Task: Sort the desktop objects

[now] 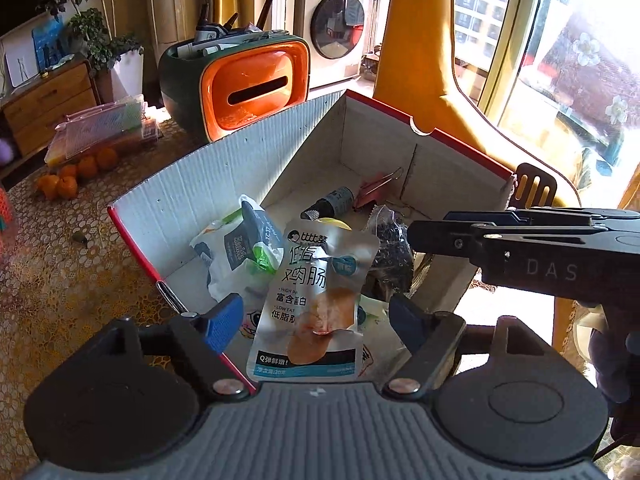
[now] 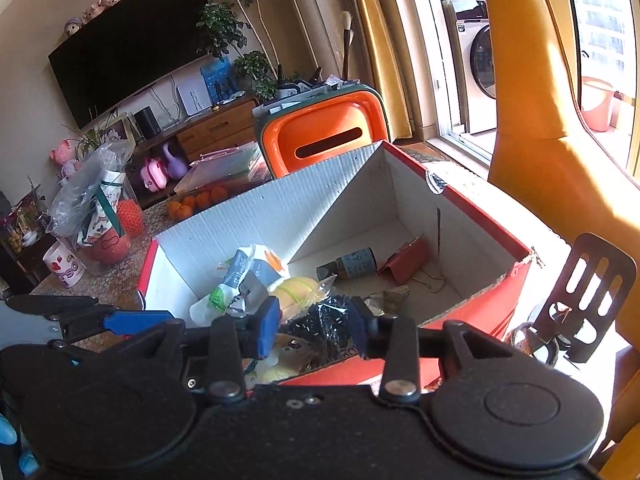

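While both tools hang over an open cardboard box [image 1: 224,184] with white corrugated inner walls and a red outside, the box holds a heap of small things. It stands on a surface [image 1: 60,272] covered with a yellow lace-patterned cloth.

Seen from the left wrist, the left tool [image 1: 316,320] has its blue-padded jaws spread wide. A silver snack pouch [image 1: 316,300] with printed Chinese characters and a picture of sausage stands between the jaws, leaning against the heap, and neither pad presses on it; the tool is released. Left of the pouch lies a crumpled white, grey and green wrapper [image 1: 236,252]. Behind the pouch a small dark bottle [image 1: 332,202] lies on its side on the box floor, with a pink binder clip [image 1: 372,192] just beside it. A clear bag of dark bits [image 1: 390,248] sits to the right of the pouch.

Seen from the right wrist, the right tool [image 2: 316,330] has its jaws set narrowly apart at the near edge of the box, with the bag of dark bits between them. Whether the pads actually press on the bag cannot be told. A yellow wrapped item [image 2: 298,294] lies just behind the left jaw.

Beyond the box stands an orange and green organiser [image 1: 256,88] with pens and brushes in its top. A few oranges [image 1: 76,172] lie on the surface to the left, near a zipped mesh pouch [image 1: 104,128]. A washing machine [image 1: 336,28] stands in the background.
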Motion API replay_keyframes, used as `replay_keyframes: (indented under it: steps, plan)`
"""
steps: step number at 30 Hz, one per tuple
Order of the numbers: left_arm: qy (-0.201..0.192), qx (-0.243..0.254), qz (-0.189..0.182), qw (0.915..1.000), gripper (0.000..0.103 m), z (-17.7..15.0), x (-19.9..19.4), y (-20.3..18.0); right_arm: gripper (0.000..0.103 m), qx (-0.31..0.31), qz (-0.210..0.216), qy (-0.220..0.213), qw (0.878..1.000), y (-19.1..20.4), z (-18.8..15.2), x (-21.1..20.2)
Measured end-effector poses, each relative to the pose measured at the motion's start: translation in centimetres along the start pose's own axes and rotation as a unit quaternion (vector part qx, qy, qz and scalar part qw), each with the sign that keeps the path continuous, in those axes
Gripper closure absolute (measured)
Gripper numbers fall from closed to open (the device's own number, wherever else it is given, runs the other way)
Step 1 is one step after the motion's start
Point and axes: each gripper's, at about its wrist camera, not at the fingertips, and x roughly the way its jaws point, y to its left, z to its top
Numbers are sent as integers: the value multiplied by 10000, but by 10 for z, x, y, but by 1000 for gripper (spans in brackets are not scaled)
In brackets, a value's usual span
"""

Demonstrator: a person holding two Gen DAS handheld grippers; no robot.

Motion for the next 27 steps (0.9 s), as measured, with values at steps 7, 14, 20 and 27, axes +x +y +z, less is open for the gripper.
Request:
replay_keyframes:
  steps: [7,14,20,27]
  plan:
    - [-260,-77,8,9996,22,-6,-22,2,62,-113,20,-48,9999,6,0,-9]
    - [-679,-192,207,9973,22,-9,-56,7,62,-409,137,-124,9990,22,2,-23]
    - [-860,-266,164,9958,22,-14,-77,9,52,-700,183,-288,9970,34,0,-41]
    - [-993,-236,133,9947,14,-25,-94,7,47,-939,179,-465,9943,46,-7,-63]
